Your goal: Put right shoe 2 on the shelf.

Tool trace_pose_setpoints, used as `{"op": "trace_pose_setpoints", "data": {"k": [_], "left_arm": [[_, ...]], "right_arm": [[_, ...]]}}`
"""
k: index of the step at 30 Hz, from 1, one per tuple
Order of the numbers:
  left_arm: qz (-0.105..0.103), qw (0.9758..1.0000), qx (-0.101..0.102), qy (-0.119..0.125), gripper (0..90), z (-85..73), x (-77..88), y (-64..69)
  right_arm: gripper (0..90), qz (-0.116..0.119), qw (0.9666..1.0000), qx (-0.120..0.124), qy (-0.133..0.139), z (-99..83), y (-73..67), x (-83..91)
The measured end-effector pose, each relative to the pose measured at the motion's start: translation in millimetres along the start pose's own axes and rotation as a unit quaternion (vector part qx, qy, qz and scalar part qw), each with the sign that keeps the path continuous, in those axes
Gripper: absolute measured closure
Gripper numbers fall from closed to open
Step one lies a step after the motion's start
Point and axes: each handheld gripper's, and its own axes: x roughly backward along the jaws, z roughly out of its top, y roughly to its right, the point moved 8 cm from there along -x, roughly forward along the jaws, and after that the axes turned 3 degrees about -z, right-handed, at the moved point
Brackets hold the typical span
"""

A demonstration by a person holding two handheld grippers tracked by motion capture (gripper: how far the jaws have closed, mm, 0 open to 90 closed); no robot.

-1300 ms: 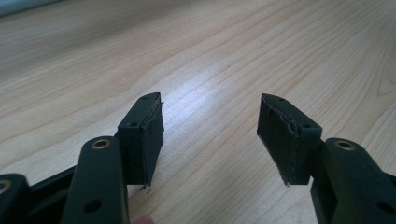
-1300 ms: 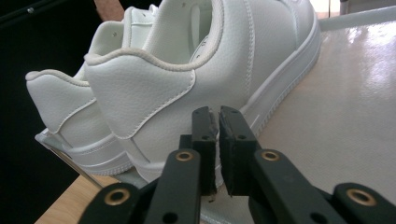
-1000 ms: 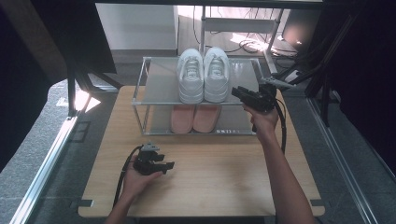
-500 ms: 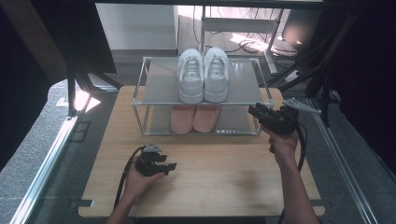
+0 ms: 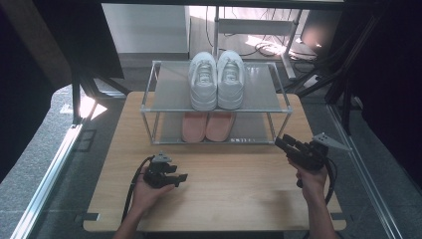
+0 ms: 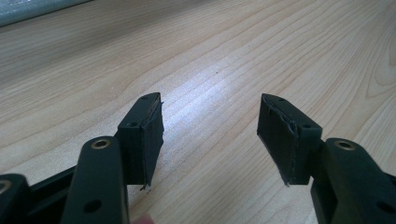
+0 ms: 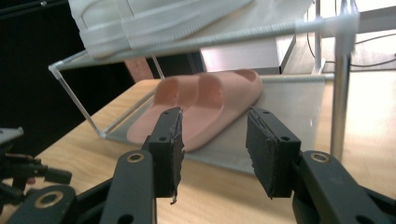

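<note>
A pair of white sneakers [image 5: 217,79] stands on the top shelf of a metal shoe rack [image 5: 169,94]. Below them, a pair of pink slippers [image 5: 207,126] lies on the lower shelf. My right gripper [image 5: 279,143] hovers by the rack's front right corner. In the right gripper view it [image 7: 215,140] points at the slippers [image 7: 210,98] from a distance, under a sneaker [image 7: 154,21]. Its jaws have just been opening and hold nothing. My left gripper [image 5: 181,178] rests low at the table's front left. Its jaws [image 6: 210,126] are open over bare wood.
The rack stands at the back of a wooden table [image 5: 234,199]. The rack's upright post [image 7: 343,79] rises just right of my right jaws. Dark frame bars and cables surround the table on the floor beyond.
My right gripper has come down and back from the rack's top right corner to the front right of the rack, its jaws a little wider. The left hand has stayed put.
</note>
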Motion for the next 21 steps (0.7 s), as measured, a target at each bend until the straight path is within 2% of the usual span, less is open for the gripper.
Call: {"op": "trace_pose_setpoints", "data": {"k": [9, 21], "left_arm": [[0.0, 1.0, 0.001, 0.002, 41.2, 0.2, 0.0, -0.6], [0.002, 1.0, 0.0, 0.004, 41.2, 0.5, 1.8, -1.3]], "right_arm": [[55.4, -0.013, 0.9995, 0.003, -0.029, -29.4, 13.6, 1.3], [53.2, -0.012, 0.9994, 0.007, -0.032, -32.3, 13.3, -1.5]]}}
